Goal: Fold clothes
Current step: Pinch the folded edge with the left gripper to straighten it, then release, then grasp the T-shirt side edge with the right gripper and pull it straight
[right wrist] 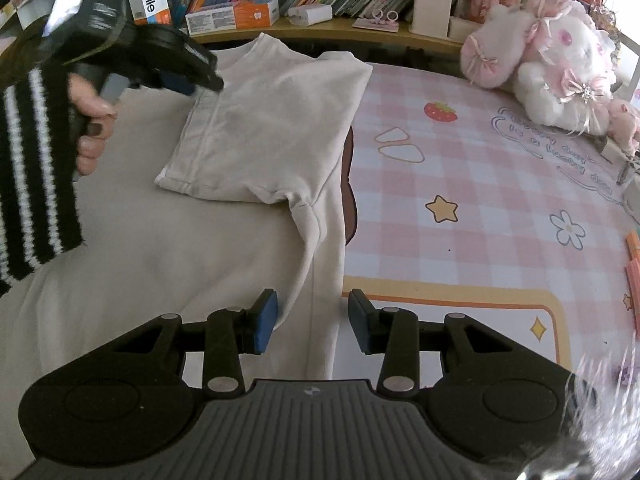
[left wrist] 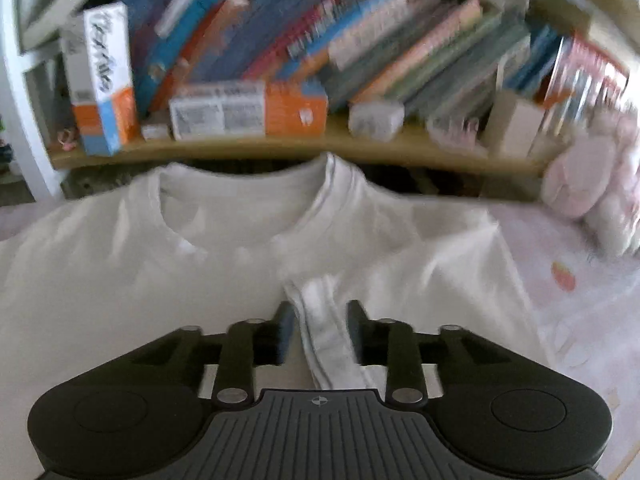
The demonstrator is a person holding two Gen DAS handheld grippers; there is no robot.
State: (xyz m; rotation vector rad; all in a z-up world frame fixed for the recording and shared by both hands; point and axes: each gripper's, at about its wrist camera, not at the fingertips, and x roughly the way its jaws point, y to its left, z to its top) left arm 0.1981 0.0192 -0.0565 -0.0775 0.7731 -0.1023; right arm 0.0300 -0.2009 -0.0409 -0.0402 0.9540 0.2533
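- Right gripper (right wrist: 312, 316): matte black linkage arms with silver round pivot screws, blue pads, ribbed grey base bearing a small crosshair mark.
- Left gripper (left wrist: 320, 328): the same build.
- Left hand (right wrist: 90, 120): dark-polished nails, fuzzy black-and-white striped sleeve (right wrist: 28, 184).

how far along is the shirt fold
Done: the sleeve is folded in over the white t-shirt. In hand: the sleeve's hem sits between the left gripper's parted jaws; the right gripper straddles the side edge, jaws apart. Left: the body looks unfolded.
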